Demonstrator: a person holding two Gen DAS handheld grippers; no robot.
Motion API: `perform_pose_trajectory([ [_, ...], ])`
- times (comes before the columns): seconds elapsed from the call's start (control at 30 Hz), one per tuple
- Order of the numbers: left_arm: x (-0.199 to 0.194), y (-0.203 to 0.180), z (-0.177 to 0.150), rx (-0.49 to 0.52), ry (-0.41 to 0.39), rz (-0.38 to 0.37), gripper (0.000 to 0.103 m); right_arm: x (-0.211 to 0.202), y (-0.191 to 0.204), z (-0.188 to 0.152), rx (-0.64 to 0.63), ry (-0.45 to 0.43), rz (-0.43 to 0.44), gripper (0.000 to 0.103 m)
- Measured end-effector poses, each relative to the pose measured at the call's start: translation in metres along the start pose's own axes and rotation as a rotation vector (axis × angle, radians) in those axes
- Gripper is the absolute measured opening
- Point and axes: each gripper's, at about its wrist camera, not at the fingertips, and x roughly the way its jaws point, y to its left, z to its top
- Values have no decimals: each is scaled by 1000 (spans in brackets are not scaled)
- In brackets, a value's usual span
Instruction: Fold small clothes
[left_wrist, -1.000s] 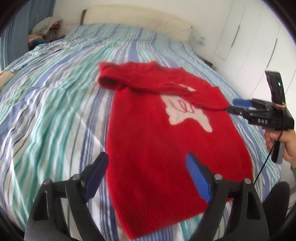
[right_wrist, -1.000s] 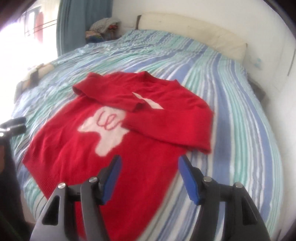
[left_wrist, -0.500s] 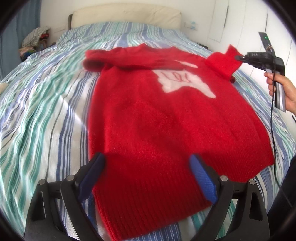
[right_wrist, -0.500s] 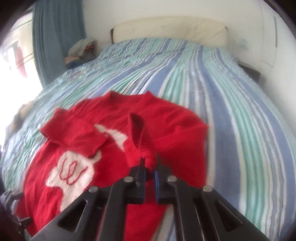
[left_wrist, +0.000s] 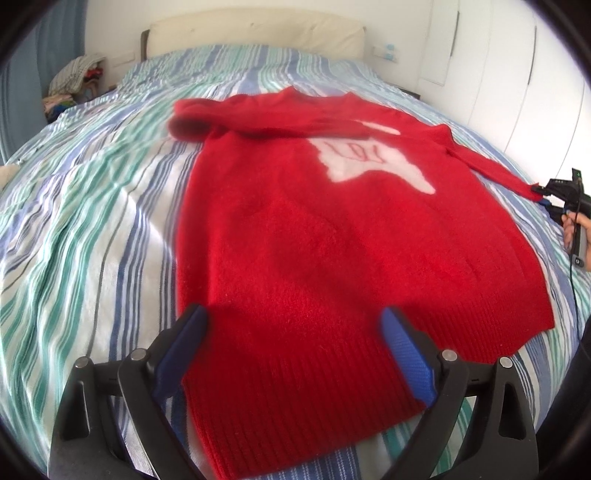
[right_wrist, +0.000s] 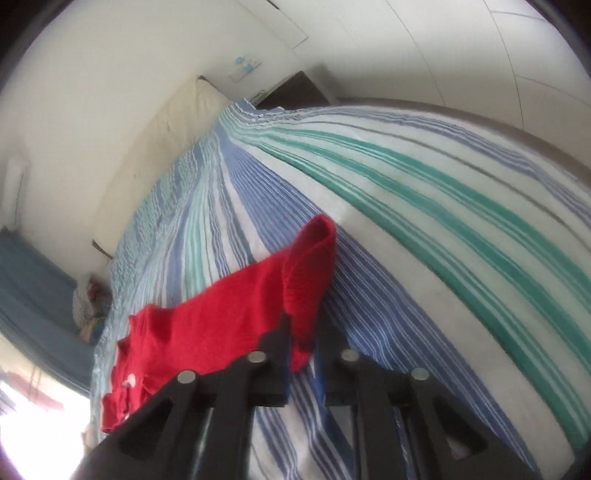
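The red sweater (left_wrist: 332, 236) is spread lengthwise on the striped bed (left_wrist: 92, 221), its hem beneath the wide-spread left gripper (left_wrist: 291, 354), while one sleeve (right_wrist: 310, 266), drawn sideways off the body, is pinched by the right gripper (right_wrist: 301, 339).

The left wrist view looks down along the bed (left_wrist: 92, 221) toward the headboard, close above the sweater's (left_wrist: 332, 240) hem. The right wrist view, rolled sideways, shares sweater and bed.
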Motion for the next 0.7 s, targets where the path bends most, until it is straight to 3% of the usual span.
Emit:
perform_pose_trajectory([
  [0.1, 1, -1, -1, -1, -1, 13, 96, -3, -5, 3, 23, 3, 33, 41],
  [0.23, 3, -2, -1, 0, 1, 27, 97, -3, -13, 10, 72, -15, 60, 46],
  [0.27, 3, -3, -1, 3, 2, 30, 97, -3, -18, 11, 81, -12, 54, 34],
  [0.3, 3, -3, -1, 5, 3, 31, 98, -3, -19, 12, 82, -5, 26, 4],
  [0.5, 4, -3, -1, 8, 3, 37, 98, -17, -26, 14, 35, -33, -208, 3],
  [0.7, -1, -3, 2, 5, 48, 52, 98, -16, -23, 9, -33, -31, -314, 4],
])
